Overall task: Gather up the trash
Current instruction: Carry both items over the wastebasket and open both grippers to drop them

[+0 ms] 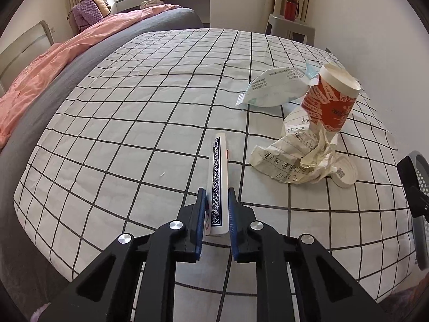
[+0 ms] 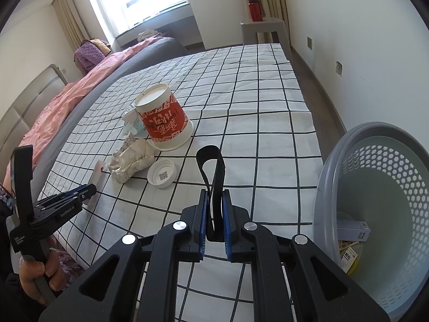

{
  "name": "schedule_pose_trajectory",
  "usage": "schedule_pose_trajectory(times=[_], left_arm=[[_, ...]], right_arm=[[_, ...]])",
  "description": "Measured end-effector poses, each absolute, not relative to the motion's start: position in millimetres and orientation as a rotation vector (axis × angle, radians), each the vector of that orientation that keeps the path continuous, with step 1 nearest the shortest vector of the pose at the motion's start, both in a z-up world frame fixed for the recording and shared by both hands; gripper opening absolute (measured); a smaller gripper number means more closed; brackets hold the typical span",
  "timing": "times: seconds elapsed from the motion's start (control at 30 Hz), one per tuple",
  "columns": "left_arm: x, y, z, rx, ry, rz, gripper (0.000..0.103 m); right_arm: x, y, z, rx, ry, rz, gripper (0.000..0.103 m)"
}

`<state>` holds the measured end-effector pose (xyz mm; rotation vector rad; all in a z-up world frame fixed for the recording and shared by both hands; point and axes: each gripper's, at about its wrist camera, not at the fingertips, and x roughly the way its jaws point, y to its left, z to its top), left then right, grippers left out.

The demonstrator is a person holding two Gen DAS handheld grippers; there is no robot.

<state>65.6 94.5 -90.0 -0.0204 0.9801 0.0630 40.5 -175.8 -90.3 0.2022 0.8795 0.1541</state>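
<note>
My left gripper [image 1: 217, 196] is shut on a playing-card box [image 1: 219, 182] with a blue patterned back, held edge-up just over the checked sheet [image 1: 134, 123]. To its right lie a crumpled lined paper [image 1: 300, 153], a white lid [image 1: 346, 173], an upside-down red and white paper cup [image 1: 329, 99] and a white wrapper [image 1: 276, 87]. My right gripper [image 2: 214, 201] is shut on a black strap loop [image 2: 213, 177] that belongs to the grey perforated basket [image 2: 375, 187] at its right. The basket holds a few small boxes [image 2: 351, 241]. The left gripper [image 2: 80, 193] shows in the right wrist view too.
The cup [image 2: 163, 123], paper [image 2: 131, 161] and lid [image 2: 161, 173] sit mid-bed in the right wrist view. A pink quilt [image 1: 53, 64] and grey blanket lie along the left. A grey stool [image 2: 264, 29] with a red bottle [image 2: 254, 8] stands beyond the bed.
</note>
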Motion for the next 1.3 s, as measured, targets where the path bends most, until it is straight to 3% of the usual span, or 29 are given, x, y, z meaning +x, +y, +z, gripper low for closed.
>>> schedule_pose_trajectory(times=[0.27, 0.5, 0.9, 1.3], left_arm=[[28.8, 61.4, -43.4, 0.013, 0.879, -0.026, 0.016], [18.6, -15.8, -22.0, 0.079, 0.829, -0.216, 0.016], [20.6, -151.2, -34.0, 0.186, 0.846, -0.503, 0.016], [29.4, -234.8, -63.2, 0.249, 0.894, -0.657, 0.016]], right_arm=[[19.3, -202.4, -82.8, 0.220, 0.850, 0.139, 0.011], [-4.5, -247.3, -75.7, 0.258, 0.806, 0.077, 0.012], [-40.5, -342.2, -73.8, 0.377, 0.740, -0.099, 0.014], [-51.8, -392.0, -97.0, 0.426, 0.790, -0.211, 0.014]])
